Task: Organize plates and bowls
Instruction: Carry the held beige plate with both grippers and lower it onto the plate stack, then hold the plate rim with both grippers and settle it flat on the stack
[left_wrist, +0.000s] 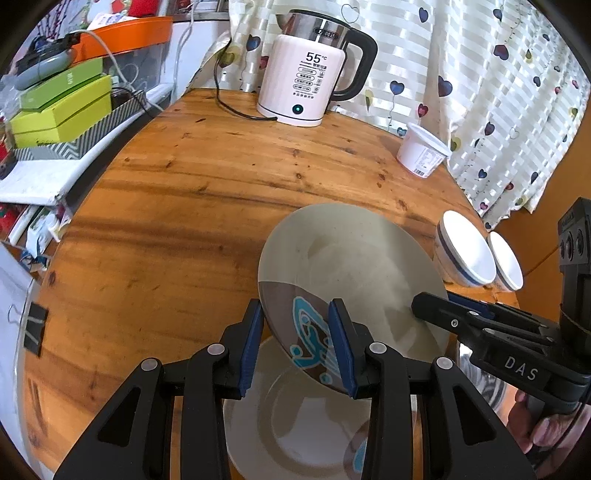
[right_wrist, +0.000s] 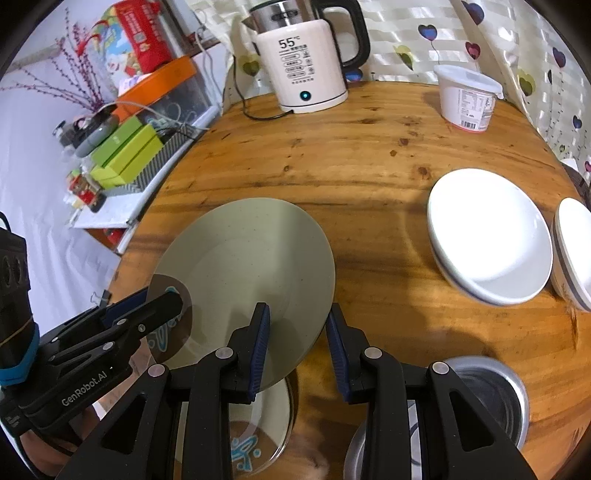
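Observation:
A grey-green plate (left_wrist: 351, 258) with a brown and blue patch is held tilted above the wooden table; it also shows in the right wrist view (right_wrist: 243, 258). My left gripper (left_wrist: 295, 343) has its jaws around the plate's near edge at the patch, with a gap still showing. My right gripper (right_wrist: 297, 347) has its jaws around the plate's right edge, wide apart; it shows in the left wrist view (left_wrist: 443, 314). A second plate (left_wrist: 295, 424) lies flat beneath, also in the right wrist view (right_wrist: 258, 443). A white bowl (right_wrist: 487, 236) and a blue-banded bowl (right_wrist: 576, 251) sit at the right.
A white kettle (left_wrist: 306, 74) stands at the table's back with its cord. A white tub (left_wrist: 423, 149) stands near the curtain. A steel pot (right_wrist: 480, 398) sits at the near right. Green boxes (left_wrist: 62, 107) are stacked on a shelf to the left.

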